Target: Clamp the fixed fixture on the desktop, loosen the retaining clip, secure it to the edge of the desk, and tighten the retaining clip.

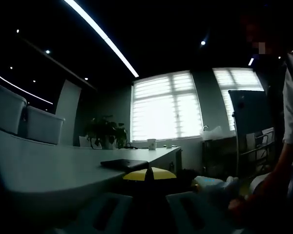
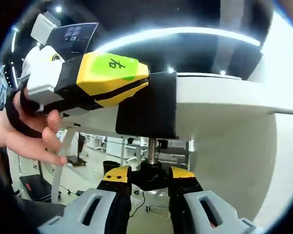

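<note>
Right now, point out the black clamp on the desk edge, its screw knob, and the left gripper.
black clamp [image 2: 147, 105]: right gripper view, on its flat side face.
screw knob [image 2: 150, 175]: right gripper view, on the knob between the right gripper's jaws.
left gripper [image 2: 149, 83]: right gripper view, at its yellow tips against the clamp.

In the left gripper view the room is dim. A long white bench runs from 8 o'clock toward the centre, with two pale grey chair backs behind it at 9 o'clock. A large bright window with slatted blinds glows at centre, a second window at 2 o'clock. A leafy potted plant stands at the bench's far end. A thin white ceiling light strip slants across 12 o'clock.
</note>
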Demonstrator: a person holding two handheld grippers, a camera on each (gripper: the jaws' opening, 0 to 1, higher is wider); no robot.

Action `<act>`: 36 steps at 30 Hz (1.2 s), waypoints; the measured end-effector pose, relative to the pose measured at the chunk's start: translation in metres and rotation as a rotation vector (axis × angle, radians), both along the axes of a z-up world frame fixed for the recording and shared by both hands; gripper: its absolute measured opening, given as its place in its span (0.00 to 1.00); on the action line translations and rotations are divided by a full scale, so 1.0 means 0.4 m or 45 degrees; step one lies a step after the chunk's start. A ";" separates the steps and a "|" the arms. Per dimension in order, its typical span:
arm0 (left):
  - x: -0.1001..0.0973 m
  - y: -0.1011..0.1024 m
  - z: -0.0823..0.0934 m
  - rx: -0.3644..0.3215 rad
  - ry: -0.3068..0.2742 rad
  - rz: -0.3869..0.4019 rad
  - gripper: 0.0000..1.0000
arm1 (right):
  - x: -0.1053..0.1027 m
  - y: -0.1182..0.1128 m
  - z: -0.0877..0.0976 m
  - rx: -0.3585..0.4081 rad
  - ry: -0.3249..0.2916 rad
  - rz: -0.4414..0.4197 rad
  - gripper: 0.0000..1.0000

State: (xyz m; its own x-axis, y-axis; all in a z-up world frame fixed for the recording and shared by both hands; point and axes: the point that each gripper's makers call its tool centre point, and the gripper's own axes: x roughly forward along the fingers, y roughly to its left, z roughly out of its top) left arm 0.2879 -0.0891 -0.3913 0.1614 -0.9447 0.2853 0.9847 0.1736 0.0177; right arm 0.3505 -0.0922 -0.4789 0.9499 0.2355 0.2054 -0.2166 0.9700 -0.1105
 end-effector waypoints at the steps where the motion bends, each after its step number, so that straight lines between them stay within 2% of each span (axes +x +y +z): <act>1: 0.000 0.000 0.000 0.000 0.001 0.000 0.01 | 0.001 0.004 -0.001 0.017 0.011 0.055 0.28; 4: 0.000 0.000 0.000 -0.003 0.002 -0.002 0.01 | -0.001 0.010 -0.001 -0.020 0.026 0.164 0.28; 6: 0.000 0.000 0.001 -0.005 0.005 -0.003 0.01 | -0.004 0.014 -0.003 -0.012 0.043 0.239 0.28; 11: 0.001 0.001 0.001 -0.008 0.011 -0.001 0.01 | -0.006 0.014 -0.006 -0.016 0.058 0.252 0.28; 13: 0.001 0.001 0.001 -0.012 0.013 0.001 0.01 | -0.003 0.006 -0.020 -0.003 0.105 0.178 0.29; 15: 0.001 0.002 0.002 -0.017 0.014 0.000 0.01 | -0.001 -0.014 -0.030 0.050 0.140 0.063 0.36; 18: 0.001 0.002 0.002 -0.019 0.015 -0.004 0.01 | -0.031 -0.031 -0.057 0.075 0.180 -0.089 0.41; 24: 0.000 0.003 -0.001 -0.009 0.013 0.004 0.01 | -0.111 -0.011 -0.085 0.152 0.224 -0.235 0.44; 26: -0.001 0.004 -0.003 -0.010 0.011 0.003 0.01 | -0.127 -0.004 -0.088 0.147 0.241 -0.273 0.44; 29: -0.003 0.002 -0.002 -0.007 0.015 0.001 0.01 | -0.130 -0.007 -0.073 0.169 0.211 -0.340 0.44; 34: -0.004 0.001 -0.003 -0.002 0.008 0.008 0.01 | -0.101 -0.018 -0.025 0.097 0.113 -0.441 0.44; 36: -0.004 0.001 -0.003 -0.001 0.009 0.007 0.01 | -0.079 -0.018 -0.017 0.096 0.108 -0.444 0.43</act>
State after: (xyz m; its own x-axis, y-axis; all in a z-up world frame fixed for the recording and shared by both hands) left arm 0.2864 -0.0888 -0.3923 0.1688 -0.9436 0.2848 0.9837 0.1793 0.0108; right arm 0.3187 -0.0993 -0.4857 0.9848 -0.1180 0.1272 0.1230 0.9919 -0.0318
